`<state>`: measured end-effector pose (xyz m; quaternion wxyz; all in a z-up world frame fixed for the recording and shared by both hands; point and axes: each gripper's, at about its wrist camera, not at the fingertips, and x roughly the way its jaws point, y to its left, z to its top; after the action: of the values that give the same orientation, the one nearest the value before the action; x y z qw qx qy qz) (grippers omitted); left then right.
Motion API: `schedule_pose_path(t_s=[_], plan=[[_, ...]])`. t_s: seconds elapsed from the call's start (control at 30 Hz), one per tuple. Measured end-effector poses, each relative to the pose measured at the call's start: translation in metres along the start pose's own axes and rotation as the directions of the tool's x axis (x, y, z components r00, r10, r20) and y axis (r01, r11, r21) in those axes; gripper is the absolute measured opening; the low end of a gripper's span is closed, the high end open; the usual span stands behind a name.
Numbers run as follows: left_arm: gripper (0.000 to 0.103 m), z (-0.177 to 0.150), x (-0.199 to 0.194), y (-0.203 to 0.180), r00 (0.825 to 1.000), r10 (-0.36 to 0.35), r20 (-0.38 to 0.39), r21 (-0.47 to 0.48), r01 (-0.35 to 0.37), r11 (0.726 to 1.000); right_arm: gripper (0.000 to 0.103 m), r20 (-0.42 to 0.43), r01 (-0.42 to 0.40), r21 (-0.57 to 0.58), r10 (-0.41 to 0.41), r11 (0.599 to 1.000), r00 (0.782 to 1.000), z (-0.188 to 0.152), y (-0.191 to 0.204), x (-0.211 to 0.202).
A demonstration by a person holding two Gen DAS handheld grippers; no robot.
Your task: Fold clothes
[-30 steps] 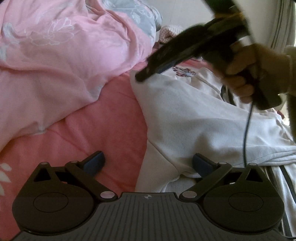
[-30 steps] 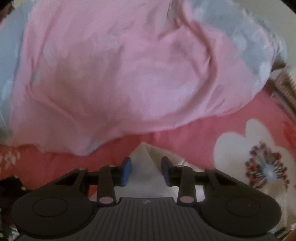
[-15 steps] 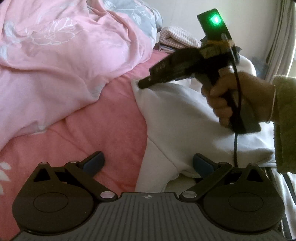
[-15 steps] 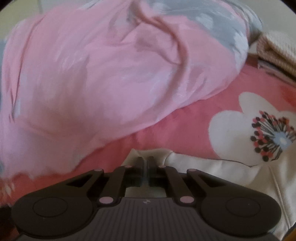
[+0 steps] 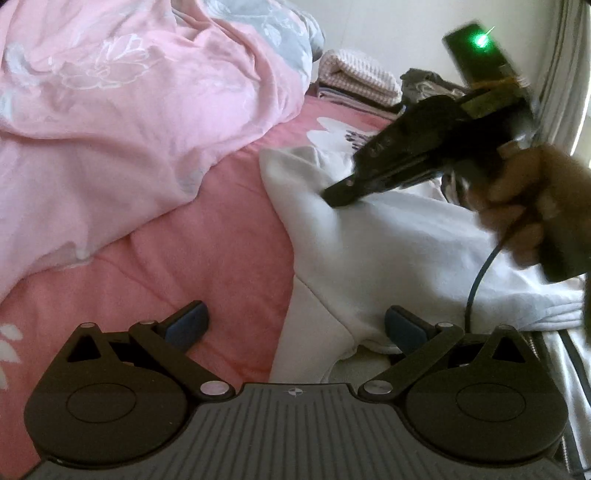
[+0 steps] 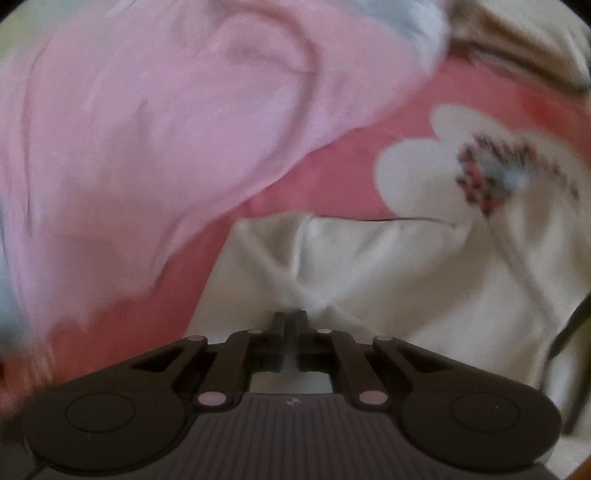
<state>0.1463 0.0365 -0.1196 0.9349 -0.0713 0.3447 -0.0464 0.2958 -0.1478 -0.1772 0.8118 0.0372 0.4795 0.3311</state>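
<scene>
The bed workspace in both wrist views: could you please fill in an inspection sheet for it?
Surface: pink bedspread with white flower prints.
Job's things: white garment spread on the bedspread, its far corner bunched and creased.
Clutter: pink quilt heaped beside the garment; striped folded cloth and a dark bundle at the far end.
Grippers: left claw open, straddling the garment's near edge, pads not pressing; right claw shut on the garment's far corner, blurred.
Cables: black cable hanging from the right handle over the garment.
Surroundings: pale wall and a curtain at the right edge.
</scene>
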Motion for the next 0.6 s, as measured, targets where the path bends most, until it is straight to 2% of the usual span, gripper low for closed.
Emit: schedule_pose_path(t_s=[0.03, 0.1, 0.2, 0.27, 0.33, 0.4, 0.43, 0.5, 0.57, 0.6], plan=[[0.103, 0.001, 0.0, -0.001, 1.0, 0.002, -0.005, 0.005, -0.002, 1.0, 0.002, 0.023, -0.033, 0.114, 0.03, 0.993, 0.999, 0.003, -0.013, -0.005], [0.103, 0.004, -0.001, -0.001, 1.0, -0.001, -0.015, 0.017, 0.001, 1.0, 0.005, 0.104, -0.04, 0.266, 0.013, 0.963, 0.995, 0.004, -0.035, -0.03], [0.103, 0.011, -0.014, 0.003, 1.0, -0.002, 0.027, 0.014, 0.001, 1.0, 0.006, 0.196, -0.062, 0.339, -0.006, 0.939, 0.981, -0.012, -0.059, -0.083], [0.103, 0.021, -0.029, 0.005, 0.994, -0.007, 0.113, 0.021, 0.004, 1.0, 0.006, 0.239, -0.064, 0.379, -0.031, 0.923, 0.97, -0.032, -0.075, -0.124], [0.103, 0.037, -0.032, 0.005, 0.987, -0.039, 0.158, 0.024, 0.036, 0.999, 0.006, 0.271, -0.046, 0.406, -0.072, 0.913, 0.96, -0.054, -0.088, -0.163], [0.094, 0.055, -0.033, 0.005, 0.978, -0.076, 0.195, 0.027, 0.072, 0.997, 0.006, 0.271, 0.057, 0.406, -0.179, 0.912, 0.946, -0.079, -0.099, -0.197], [0.09, 0.064, -0.027, 0.003, 0.977, -0.103, 0.189, 0.032, 0.099, 0.995, 0.006, 0.272, 0.105, 0.403, -0.229, 0.909, 0.935, -0.093, -0.103, -0.212], [0.058, 0.08, -0.007, -0.001, 0.975, -0.169, 0.144, 0.029, 0.167, 0.986, 0.006, 0.256, 0.222, 0.394, -0.339, 0.892, 0.905, -0.119, -0.112, -0.228], [0.054, 0.087, 0.017, -0.002, 0.975, -0.205, 0.09, -0.011, 0.207, 0.978, 0.006, 0.233, 0.337, 0.383, -0.444, 0.86, 0.865, -0.142, -0.121, -0.238], [0.051, 0.085, 0.029, -0.003, 0.979, -0.194, 0.066, -0.017, 0.196, 0.981, 0.006, 0.232, 0.364, 0.372, -0.465, 0.854, 0.854, -0.15, -0.126, -0.238]])
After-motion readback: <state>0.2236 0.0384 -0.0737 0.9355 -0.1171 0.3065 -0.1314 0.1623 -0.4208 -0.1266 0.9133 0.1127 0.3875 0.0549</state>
